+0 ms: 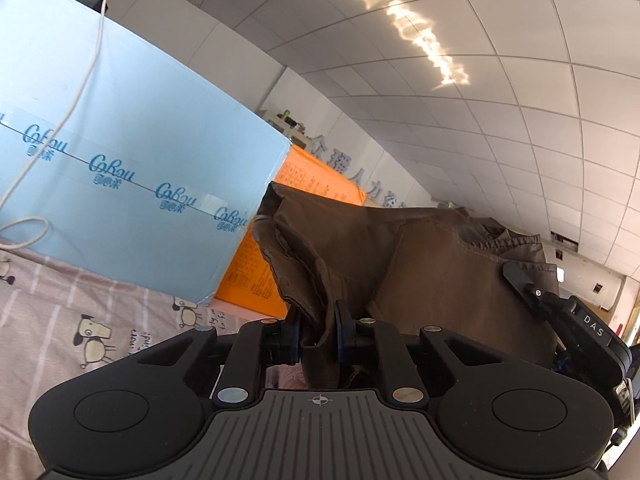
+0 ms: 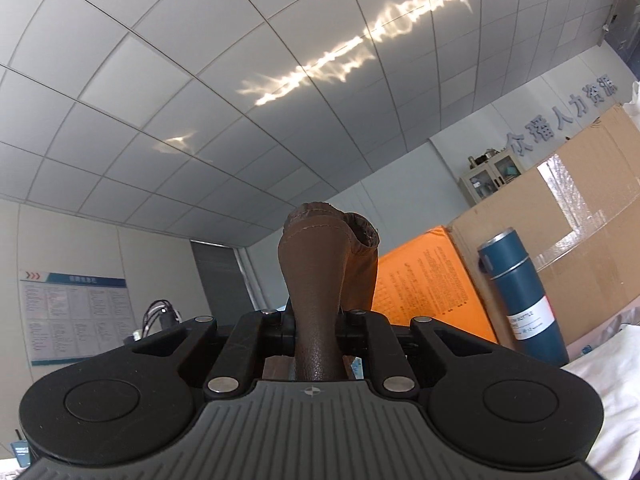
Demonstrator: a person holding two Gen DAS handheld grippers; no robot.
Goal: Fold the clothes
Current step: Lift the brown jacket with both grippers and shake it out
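Observation:
A brown garment (image 1: 420,264) is lifted off the bed and stretched across the left wrist view. My left gripper (image 1: 317,330) is shut on a bunched edge of it, with cloth pinched between the blue pads. At the right of that view the other gripper (image 1: 568,312) grips the far end of the same cloth. In the right wrist view my right gripper (image 2: 318,320) is shut on a rolled hem of the brown garment (image 2: 324,264), which sticks up past the fingertips. That gripper is tilted upward toward the ceiling.
A light blue carton (image 1: 132,160) and an orange box (image 1: 256,276) stand on the patterned bedsheet (image 1: 80,320) to the left. A white cable (image 1: 84,80) hangs over the carton. A cardboard box (image 2: 568,216), a teal bottle (image 2: 520,292) and white cloth (image 2: 608,392) are at the right.

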